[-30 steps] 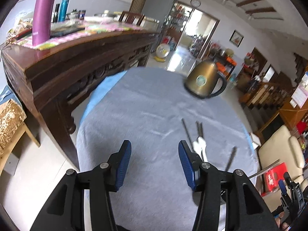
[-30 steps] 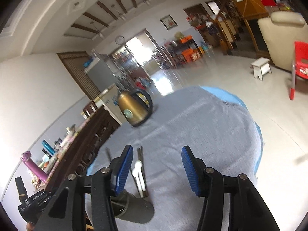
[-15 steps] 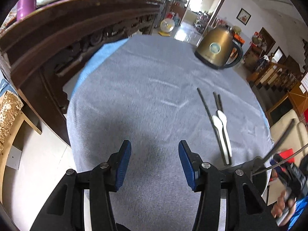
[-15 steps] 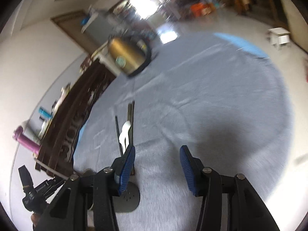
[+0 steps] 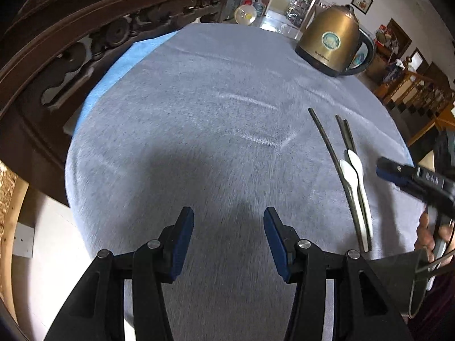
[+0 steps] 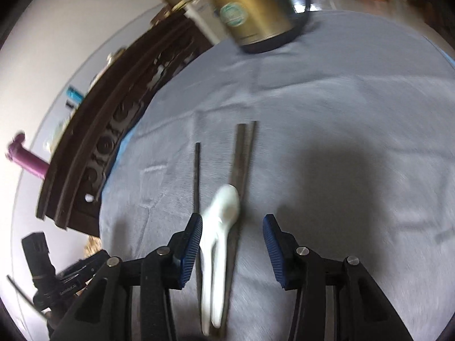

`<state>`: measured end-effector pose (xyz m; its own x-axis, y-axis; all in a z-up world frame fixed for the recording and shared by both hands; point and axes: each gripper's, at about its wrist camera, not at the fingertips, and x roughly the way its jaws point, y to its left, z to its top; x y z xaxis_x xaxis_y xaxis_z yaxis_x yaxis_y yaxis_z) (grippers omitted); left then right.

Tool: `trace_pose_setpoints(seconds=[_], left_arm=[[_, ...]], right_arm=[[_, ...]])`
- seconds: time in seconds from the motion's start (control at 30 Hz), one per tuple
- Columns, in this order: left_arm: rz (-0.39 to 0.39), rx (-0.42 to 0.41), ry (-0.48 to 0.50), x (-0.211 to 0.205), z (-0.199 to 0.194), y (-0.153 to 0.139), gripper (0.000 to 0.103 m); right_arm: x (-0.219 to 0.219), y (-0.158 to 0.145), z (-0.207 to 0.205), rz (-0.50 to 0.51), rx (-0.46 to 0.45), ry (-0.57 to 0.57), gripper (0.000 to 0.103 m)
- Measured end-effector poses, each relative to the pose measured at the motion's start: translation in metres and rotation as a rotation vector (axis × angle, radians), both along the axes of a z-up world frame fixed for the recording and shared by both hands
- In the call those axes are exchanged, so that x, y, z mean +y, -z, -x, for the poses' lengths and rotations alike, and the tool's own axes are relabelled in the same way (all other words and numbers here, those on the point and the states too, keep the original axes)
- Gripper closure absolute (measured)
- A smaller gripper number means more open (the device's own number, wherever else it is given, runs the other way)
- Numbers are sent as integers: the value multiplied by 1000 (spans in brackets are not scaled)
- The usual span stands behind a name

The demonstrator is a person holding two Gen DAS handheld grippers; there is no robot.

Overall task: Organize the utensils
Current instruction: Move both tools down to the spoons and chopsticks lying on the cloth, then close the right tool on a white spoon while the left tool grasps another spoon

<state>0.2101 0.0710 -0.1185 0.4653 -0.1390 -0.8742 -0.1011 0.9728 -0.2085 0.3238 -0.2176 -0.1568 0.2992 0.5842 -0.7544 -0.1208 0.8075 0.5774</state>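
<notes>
Two white spoons (image 5: 353,174) and several dark chopsticks (image 5: 324,133) lie side by side on the grey tablecloth (image 5: 199,119), right of my left gripper (image 5: 229,238), which is open and empty above bare cloth. In the right wrist view the spoons (image 6: 220,216) and chopsticks (image 6: 241,153) lie between and just ahead of the blue pads of my open right gripper (image 6: 232,244). The right gripper also shows in the left wrist view (image 5: 409,177) just right of the spoons.
A brass electric kettle (image 5: 331,42) stands at the far side of the table. A dark carved wooden sideboard (image 5: 71,42) runs along the left. A dark funnel-shaped holder (image 5: 409,278) sits at the near right edge. A purple bottle (image 6: 27,162) stands on the sideboard.
Both grippers have dipped down toward the table. The right gripper swung left and closer, so the spoons and chopsticks now lie between its open fingers.
</notes>
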Motion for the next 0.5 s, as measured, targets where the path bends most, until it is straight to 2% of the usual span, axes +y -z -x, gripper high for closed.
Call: trace_pose_setpoints(seconds=[0.2,0.27,0.3,0.5], left_arm=[[-21,11,34,-10,-18,9,51],[-28,6,49,-13,-24,10,51],[-31,1,59,-16,-26,10,51],[-3,-45,142,-37,-46,8,51]], right_arm=[[43,5,-21,181,21,-126,56],[52,10,-21,235,30,-146,70],[53,13,-21,251,35,-149,70],[36,11,-11,247,11,-100,70]])
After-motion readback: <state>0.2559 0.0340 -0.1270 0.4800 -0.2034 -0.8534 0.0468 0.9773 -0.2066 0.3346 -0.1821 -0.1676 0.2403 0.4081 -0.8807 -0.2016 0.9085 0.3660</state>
